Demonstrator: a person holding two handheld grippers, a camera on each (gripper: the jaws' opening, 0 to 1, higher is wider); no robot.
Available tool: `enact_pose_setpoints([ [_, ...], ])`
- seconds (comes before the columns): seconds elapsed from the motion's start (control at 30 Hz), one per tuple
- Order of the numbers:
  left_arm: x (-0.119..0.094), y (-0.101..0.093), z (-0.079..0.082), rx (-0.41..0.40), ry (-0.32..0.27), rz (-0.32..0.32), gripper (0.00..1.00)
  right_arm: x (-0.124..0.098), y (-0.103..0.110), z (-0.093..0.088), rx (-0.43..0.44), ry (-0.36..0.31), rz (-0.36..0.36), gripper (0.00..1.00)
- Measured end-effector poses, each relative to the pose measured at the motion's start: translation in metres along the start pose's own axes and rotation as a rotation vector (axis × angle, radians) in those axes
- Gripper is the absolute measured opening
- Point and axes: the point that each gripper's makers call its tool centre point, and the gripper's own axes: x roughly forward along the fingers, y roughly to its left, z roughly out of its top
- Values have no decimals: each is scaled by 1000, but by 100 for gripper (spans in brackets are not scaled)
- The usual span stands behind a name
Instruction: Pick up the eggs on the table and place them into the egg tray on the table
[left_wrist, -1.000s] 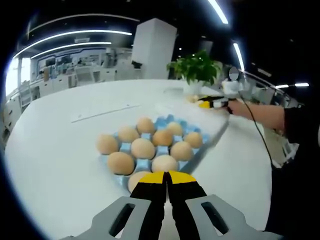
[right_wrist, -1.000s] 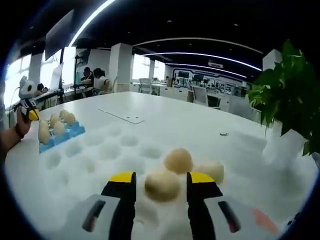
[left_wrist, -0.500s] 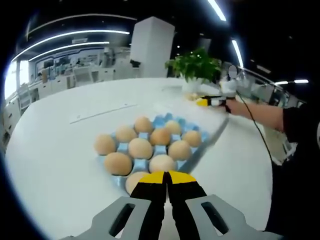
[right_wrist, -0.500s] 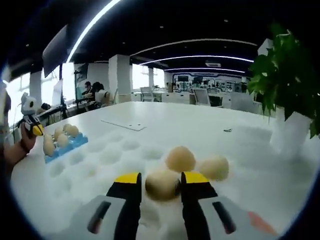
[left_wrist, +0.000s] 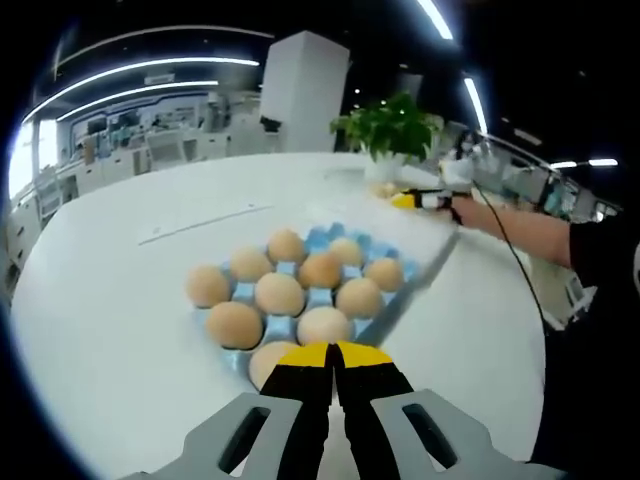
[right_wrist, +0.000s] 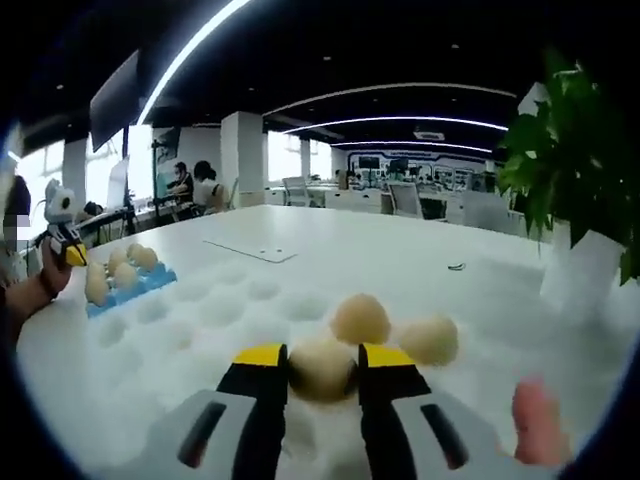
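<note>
A blue egg tray (left_wrist: 318, 239) lies on the white table, holding several tan eggs (left_wrist: 280, 294). My left gripper (left_wrist: 334, 362) is shut with nothing in it, just at the tray's near edge. In the right gripper view my right gripper (right_wrist: 323, 367) is shut on a tan egg (right_wrist: 321, 366) that rests on the clear dimpled tray lid (right_wrist: 230, 300). Two more loose eggs (right_wrist: 360, 318) (right_wrist: 431, 339) lie just beyond it. The blue tray (right_wrist: 125, 284) appears far left there, with the left gripper (right_wrist: 62, 232) above it. The right gripper (left_wrist: 420, 203) shows far off in the left gripper view.
A potted green plant (right_wrist: 575, 190) stands close on the right; it is also behind the tray (left_wrist: 392, 132). A flat clear sheet (left_wrist: 205, 222) lies on the table (left_wrist: 110, 300). A person's sleeve (left_wrist: 590, 260) and cable cross on the right. A fingertip (right_wrist: 532, 432) shows low right.
My right gripper's jaws have closed in from either side of the egg until they grip it. A fingertip has come in low right. The left gripper has barely moved.
</note>
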Motion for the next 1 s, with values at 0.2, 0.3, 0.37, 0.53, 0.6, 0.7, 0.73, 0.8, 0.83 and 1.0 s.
enact_pose_setpoints([
  [0.2,2,1,-1,-1,5,-2,1,0,-1,0,38,14,1,27],
  [0.3,2,0,-1,0,9,-1,1,1,1,-1,21,14,-15,27],
  [0.37,2,0,-2,-2,8,-3,1,0,0,-1,27,15,-22,27],
  [0.53,2,0,-1,-9,5,-10,1,1,0,-1,41,57,-34,26],
  [0.6,3,0,-1,-10,6,-13,1,0,0,-3,71,98,-35,26],
  [0.7,3,0,-3,-11,12,-9,1,3,-2,0,120,104,-41,26],
  [0.73,3,0,-3,-11,12,-6,1,3,-1,0,161,99,-41,26],
  [0.8,0,0,-2,-15,5,-4,1,1,-4,1,207,93,-38,26],
  [0.83,-1,1,-2,-17,2,-3,1,1,-4,1,212,92,-40,26],
  [1.0,-2,0,-1,-20,-8,-8,1,0,-4,2,244,92,-56,26],
])
